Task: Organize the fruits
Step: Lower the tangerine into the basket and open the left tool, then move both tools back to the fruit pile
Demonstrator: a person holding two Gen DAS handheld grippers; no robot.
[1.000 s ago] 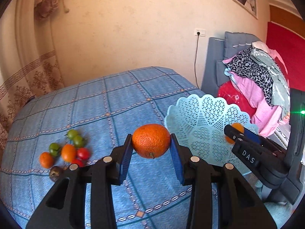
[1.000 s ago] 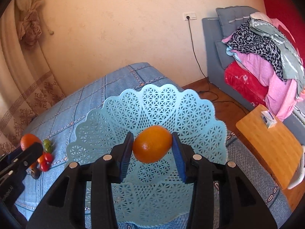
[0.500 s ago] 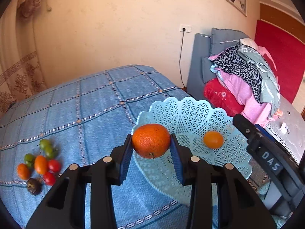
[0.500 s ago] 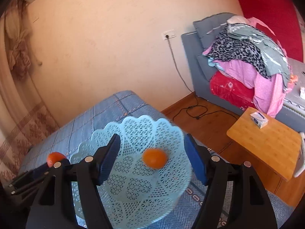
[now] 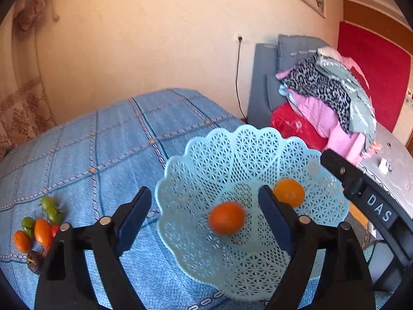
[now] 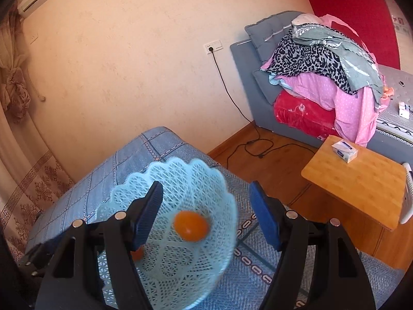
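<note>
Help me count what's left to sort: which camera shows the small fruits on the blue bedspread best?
The left wrist view: the cluster of small fruits lies unobstructed at its lower left on the blue bedspread, green, orange, red and one dark. The right wrist view shows none of them.

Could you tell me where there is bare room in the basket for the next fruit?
The basket is bare along its far wall and near rim. Two oranges crowd its middle. The small fruits cluster on the blue cloth, left.
</note>
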